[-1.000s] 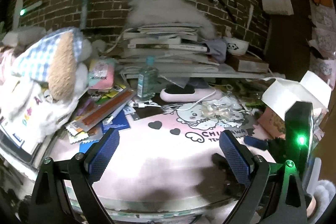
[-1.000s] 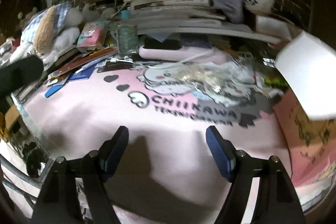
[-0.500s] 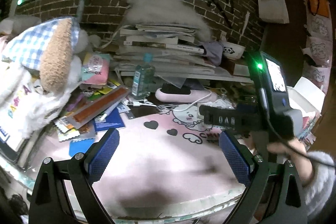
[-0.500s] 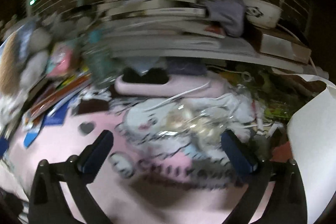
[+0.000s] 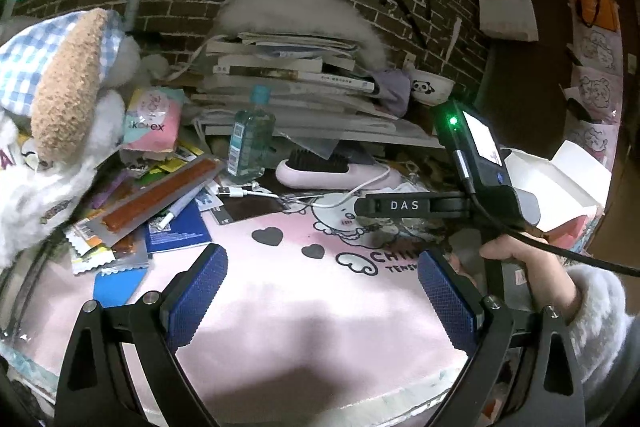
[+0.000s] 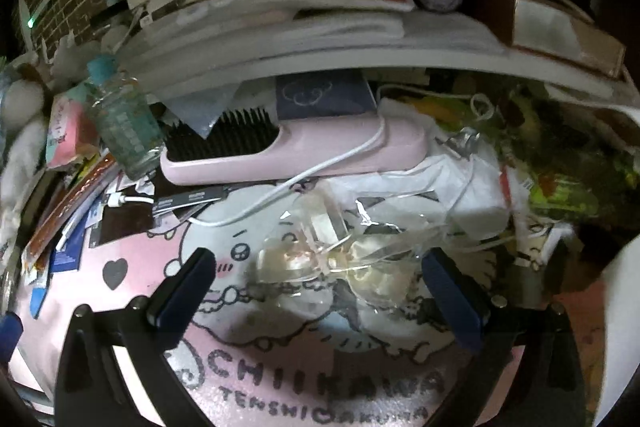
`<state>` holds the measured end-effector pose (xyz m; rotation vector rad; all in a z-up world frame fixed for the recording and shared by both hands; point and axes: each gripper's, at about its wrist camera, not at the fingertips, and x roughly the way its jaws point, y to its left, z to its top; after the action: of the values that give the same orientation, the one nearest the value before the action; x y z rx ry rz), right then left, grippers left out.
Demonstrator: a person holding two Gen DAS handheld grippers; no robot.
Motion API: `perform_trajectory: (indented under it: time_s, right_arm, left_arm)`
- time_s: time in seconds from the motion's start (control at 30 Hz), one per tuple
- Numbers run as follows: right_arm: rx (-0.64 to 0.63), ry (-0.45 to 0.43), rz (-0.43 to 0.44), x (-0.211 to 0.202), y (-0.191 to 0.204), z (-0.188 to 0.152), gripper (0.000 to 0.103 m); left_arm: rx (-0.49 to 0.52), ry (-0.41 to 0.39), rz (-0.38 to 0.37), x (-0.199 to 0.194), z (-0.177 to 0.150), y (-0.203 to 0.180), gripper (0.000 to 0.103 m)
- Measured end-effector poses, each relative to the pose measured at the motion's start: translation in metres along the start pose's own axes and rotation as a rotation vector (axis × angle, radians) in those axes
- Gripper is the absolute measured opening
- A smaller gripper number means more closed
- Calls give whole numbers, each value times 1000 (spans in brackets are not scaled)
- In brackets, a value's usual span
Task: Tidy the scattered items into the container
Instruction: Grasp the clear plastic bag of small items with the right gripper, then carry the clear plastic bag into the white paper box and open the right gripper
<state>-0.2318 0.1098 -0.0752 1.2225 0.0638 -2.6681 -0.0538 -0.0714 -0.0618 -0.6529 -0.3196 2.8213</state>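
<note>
My right gripper [image 6: 318, 287] is open and empty, its jaws either side of a crumpled clear plastic wrapper [image 6: 340, 251] lying on the pink Chiikawa mat [image 6: 320, 387]. A pink hairbrush [image 6: 296, 151] with a white cable [image 6: 320, 179] lies behind it. My left gripper [image 5: 320, 291] is open and empty over the bare mat [image 5: 280, 327]. In the left wrist view the right gripper's body [image 5: 476, 179] and the hand holding it are at the right, in front of an open white box [image 5: 560, 171].
A clear bottle with a blue cap [image 5: 250, 139], a pink packet [image 5: 152, 119], snack packets and booklets [image 5: 152, 211] lie at the left. A plush toy [image 5: 60, 87] sits far left. A stack of books [image 5: 288, 83] and a panda bowl [image 5: 432, 89] stand behind.
My right gripper has moved forward over the mat to the clear wrapper and its jaws have widened. The left gripper has stayed open, shifting slightly.
</note>
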Motion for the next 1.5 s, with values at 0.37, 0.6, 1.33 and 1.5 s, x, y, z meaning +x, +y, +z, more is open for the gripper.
perform_trajectory:
  time_s: [0.37, 0.6, 1.33, 1.5]
  right_arm:
    - [26, 15, 46, 5, -6, 1, 67]
    - [-3, 5, 79, -2, -2, -4, 36]
    - [-174, -229, 69, -98, 34, -17, 23]
    - [-221, -291, 57, -137, 32, -21, 23]
  left_arm:
    - [-13, 9, -2, 2, -2, 3, 95]
    - [-18, 30, 2, 3, -4, 0, 95]
    - [-17, 54, 27, -8, -3, -18, 95]
    - [-7, 50, 18, -12, 0, -30, 95]
